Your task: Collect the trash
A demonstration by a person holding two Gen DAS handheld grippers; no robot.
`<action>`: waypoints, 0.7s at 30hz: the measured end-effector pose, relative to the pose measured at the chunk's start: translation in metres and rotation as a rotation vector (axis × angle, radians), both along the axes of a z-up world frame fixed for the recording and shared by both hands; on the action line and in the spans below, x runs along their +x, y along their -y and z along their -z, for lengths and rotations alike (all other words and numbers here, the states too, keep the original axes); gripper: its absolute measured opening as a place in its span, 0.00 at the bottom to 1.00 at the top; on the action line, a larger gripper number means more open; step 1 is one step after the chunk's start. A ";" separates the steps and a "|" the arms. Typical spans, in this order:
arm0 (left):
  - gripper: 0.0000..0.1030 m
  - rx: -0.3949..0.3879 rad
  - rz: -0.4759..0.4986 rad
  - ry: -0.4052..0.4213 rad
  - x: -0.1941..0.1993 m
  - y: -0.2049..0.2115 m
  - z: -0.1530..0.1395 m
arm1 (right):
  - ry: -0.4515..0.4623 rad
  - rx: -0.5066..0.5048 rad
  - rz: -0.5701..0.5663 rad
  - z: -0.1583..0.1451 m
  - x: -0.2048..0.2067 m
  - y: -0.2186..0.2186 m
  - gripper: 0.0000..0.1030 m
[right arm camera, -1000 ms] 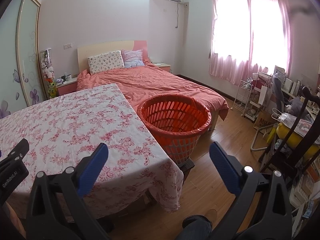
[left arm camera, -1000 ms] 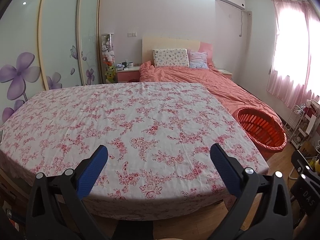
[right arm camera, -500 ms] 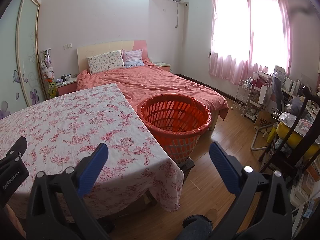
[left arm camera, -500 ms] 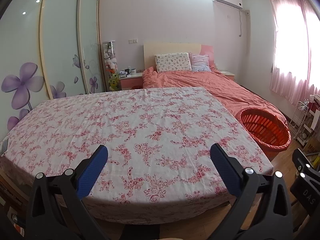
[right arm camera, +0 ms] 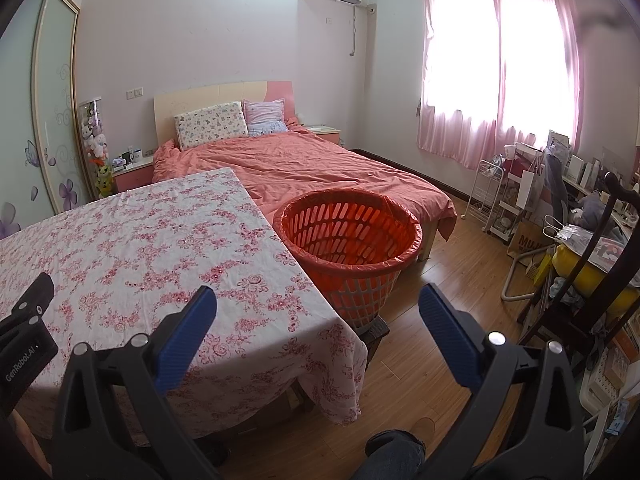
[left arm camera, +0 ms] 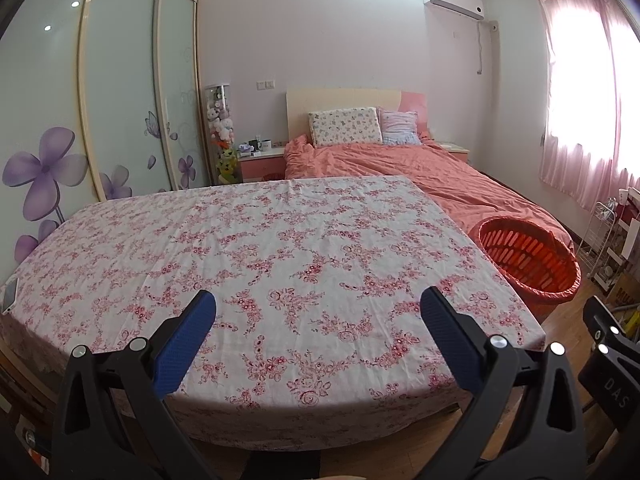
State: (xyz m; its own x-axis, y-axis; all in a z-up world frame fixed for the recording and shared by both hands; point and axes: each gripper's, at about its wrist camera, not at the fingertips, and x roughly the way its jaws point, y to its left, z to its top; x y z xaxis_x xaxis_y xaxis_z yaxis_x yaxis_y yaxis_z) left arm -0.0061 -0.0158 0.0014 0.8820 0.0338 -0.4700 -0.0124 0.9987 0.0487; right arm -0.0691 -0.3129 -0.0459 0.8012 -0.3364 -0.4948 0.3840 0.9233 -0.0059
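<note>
An orange slatted basket lined with an orange bag [right arm camera: 350, 236] stands on the floor at the table's right edge; it also shows in the left wrist view [left arm camera: 528, 260]. I see no trash on the table with the pink floral cloth [left arm camera: 260, 256]. My left gripper [left arm camera: 318, 336] is open and empty above the table's near edge. My right gripper [right arm camera: 318, 334] is open and empty above the table's near right corner [right arm camera: 320, 320], short of the basket.
A bed with a salmon duvet [right arm camera: 312, 164] lies behind the table and basket. Sliding wardrobe doors [left arm camera: 100, 100] line the left wall. A white wire rack [right arm camera: 490, 196] and a cluttered desk [right arm camera: 588, 232] stand at the right. Wooden floor [right arm camera: 432, 360] lies beside the basket.
The left gripper's view has tilted up and drawn back slightly, showing more wall. The right gripper has barely moved. Both stay open.
</note>
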 end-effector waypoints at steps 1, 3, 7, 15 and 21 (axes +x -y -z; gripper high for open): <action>0.98 0.000 0.001 -0.001 0.000 0.000 0.000 | 0.000 0.000 0.000 0.000 0.000 0.000 0.96; 0.98 -0.001 0.000 -0.001 0.000 0.000 0.000 | 0.000 0.000 0.000 0.000 0.000 0.000 0.96; 0.98 -0.002 0.000 -0.002 0.000 0.001 0.000 | 0.000 0.000 0.000 0.000 0.000 0.000 0.96; 0.98 -0.004 0.000 -0.005 0.001 0.001 0.000 | 0.000 0.000 0.000 0.000 0.000 0.000 0.96; 0.98 -0.004 0.000 -0.005 0.001 0.001 0.001 | 0.001 0.000 0.000 0.000 0.000 0.000 0.96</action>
